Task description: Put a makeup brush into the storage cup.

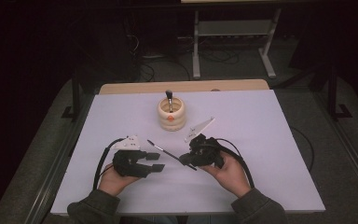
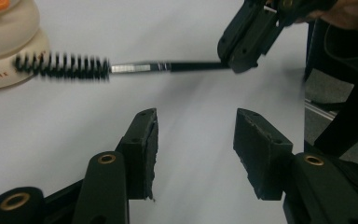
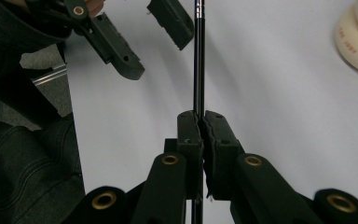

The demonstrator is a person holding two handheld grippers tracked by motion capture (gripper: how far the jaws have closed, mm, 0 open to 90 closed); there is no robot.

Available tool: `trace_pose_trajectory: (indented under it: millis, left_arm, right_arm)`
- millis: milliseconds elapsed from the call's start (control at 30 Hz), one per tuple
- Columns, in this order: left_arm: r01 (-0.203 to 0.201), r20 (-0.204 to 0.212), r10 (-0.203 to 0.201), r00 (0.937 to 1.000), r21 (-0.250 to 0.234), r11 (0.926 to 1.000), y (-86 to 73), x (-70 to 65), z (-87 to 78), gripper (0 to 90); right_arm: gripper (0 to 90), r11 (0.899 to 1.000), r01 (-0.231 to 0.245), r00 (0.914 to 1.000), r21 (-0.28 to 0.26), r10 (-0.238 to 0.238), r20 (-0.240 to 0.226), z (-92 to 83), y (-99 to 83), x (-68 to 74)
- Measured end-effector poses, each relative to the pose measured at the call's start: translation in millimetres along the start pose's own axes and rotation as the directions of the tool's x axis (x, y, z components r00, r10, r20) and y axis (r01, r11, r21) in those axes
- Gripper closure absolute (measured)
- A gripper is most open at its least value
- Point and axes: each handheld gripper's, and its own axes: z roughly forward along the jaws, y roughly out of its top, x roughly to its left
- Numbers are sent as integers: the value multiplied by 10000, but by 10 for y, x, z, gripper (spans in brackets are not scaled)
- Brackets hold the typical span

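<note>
Two grippers are working near the white tabletop's (image 1: pixel 261 140) front edge. The right gripper (image 3: pixel 199 116) is clamping a thin black spiral-bristled brush (image 2: pixel 121 68) by its handle; the left gripper (image 2: pixel 196 140) is gaping half-wide, empty. A cream ribbed holder (image 1: pixel 171 114) is standing towards the back edge, unobstructed.

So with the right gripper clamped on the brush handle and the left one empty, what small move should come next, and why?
Probably carry the brush over toward the holder. The right gripper is shut on its thin handle and holds it above the table. The holder already has one brush upright in it. The left gripper has nothing between its jaws, which stand apart below the brush.
</note>
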Motion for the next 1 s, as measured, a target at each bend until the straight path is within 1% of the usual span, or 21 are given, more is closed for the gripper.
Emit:
trace_pose_trajectory:
  millis: [67,167,233,300,367,400,433,467,500,567,633,667,733,767,800,833,900,967,1000]
  left_arm:
    - [102,55,-102,9999,-69,9999,-1,4,-3,484]
    - [94,66,-94,9999,-86,9999,-4,19,-11,486]
    - [233,180,-231,9996,-150,9996,-8,31,-17,496]
    - [270,245,-265,9993,-196,9994,-10,39,-28,515]
    - [395,299,-385,9988,-340,9986,-10,38,-32,525]
    - [390,358,-377,9986,-363,9986,-11,44,-39,527]
    - [380,382,-365,9986,-394,9985,-9,47,-44,535]
    - [434,381,-416,9984,-454,9980,-12,43,-46,547]
    - [459,413,-440,9982,-483,9978,-13,46,-51,562]
    - [507,541,-473,9974,-629,9967,-14,56,-57,598]
    - [628,640,-583,9962,-709,9955,-16,58,-60,619]
    - [628,689,-580,9959,-690,9956,-17,62,-64,634]
    - [726,815,-661,9945,-796,9942,-23,71,-64,648]
    - [846,899,-769,9930,-855,9927,-28,72,-67,661]
    - [843,940,-760,9927,-874,9926,-30,81,-72,674]
    - [938,1006,-846,9913,-906,9915,-33,89,-78,681]
    - [877,1117,-765,9908,-995,9912,-33,104,-87,721]
    - [897,1209,-768,9897,-1054,9904,-34,106,-89,767]
    - [962,1306,-821,9880,-1056,9898,-33,105,-89,786]
  right_arm:
    - [850,10000,47,9999,-16,-47,-158,40,9,27]
    - [850,9998,180,9994,-89,-182,-281,93,20,46]
    - [850,9997,255,9990,-46,-256,-355,131,27,64]
    - [850,9993,361,9986,6,-361,-389,166,32,84]
    - [850,9987,517,9981,30,-516,-332,199,38,107]
    - [850,9982,607,9977,-11,-607,-290,210,39,120]
    - [850,9985,552,9981,-21,-552,-288,214,44,135]
    - [850,9974,713,9971,-53,-714,-264,225,45,133]
    - [850,9978,659,9975,-12,-659,-272,226,49,147]
    - [850,9974,716,9972,8,-715,-202,232,50,159]
    - [850,9952,974,9951,8,-974,-148,245,51,160]
    - [850,9954,961,9953,62,-960,-101,249,54,175]
    - [850,9935,1129,9936,118,-1128,-39,267,60,194]
    - [850,9924,1220,9925,134,-1220,-10,276,61,203]
    - [850,9917,1281,9918,132,-1280,-21,284,64,205]
    - [850,9913,1308,9914,143,-1308,-21,290,66,207]
    - [850,9900,1390,9903,227,-1390,7,301,70,216]
    - [850,9886,1477,9890,280,-1477,-1,313,75,229]
    - [850,9880,1519,9883,286,-1522,68,324,76,240]
